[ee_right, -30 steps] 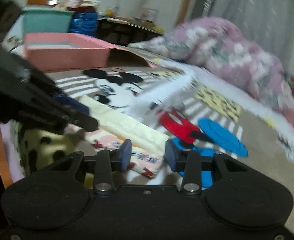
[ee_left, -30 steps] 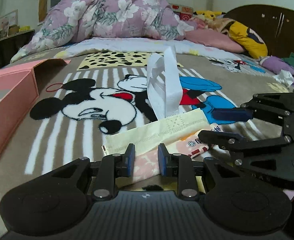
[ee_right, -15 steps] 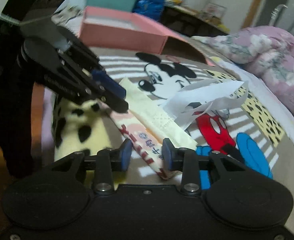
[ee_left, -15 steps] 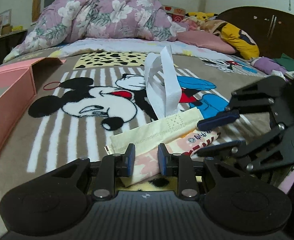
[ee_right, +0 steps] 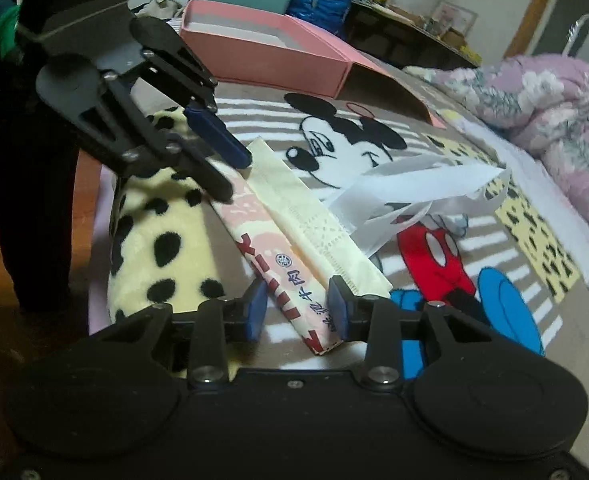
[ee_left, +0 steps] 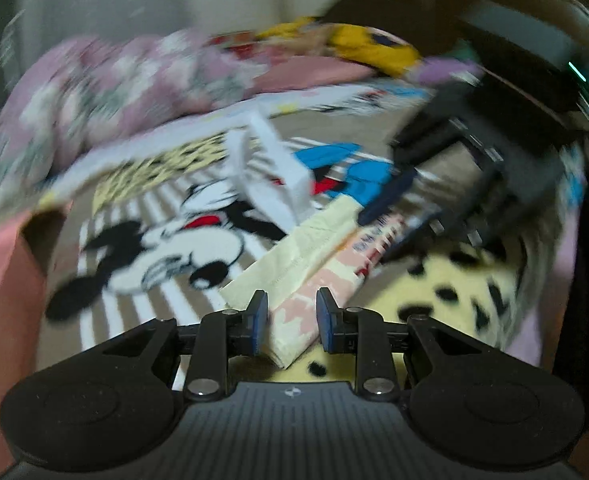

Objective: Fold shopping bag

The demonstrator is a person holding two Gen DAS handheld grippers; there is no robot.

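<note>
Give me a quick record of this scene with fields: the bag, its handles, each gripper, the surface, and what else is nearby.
bag: shopping bag, folded into a long narrow strip, cream and pink layers showing
handles: white handles sticking out loose from the strip's side
left gripper: jaws around one end of the strip, pads not visibly pressing
right gripper: jaws around the other end, gaps at both pads
surface: cartoon mouse blanket on a bed
nearby: pink box; floral quilt
</note>
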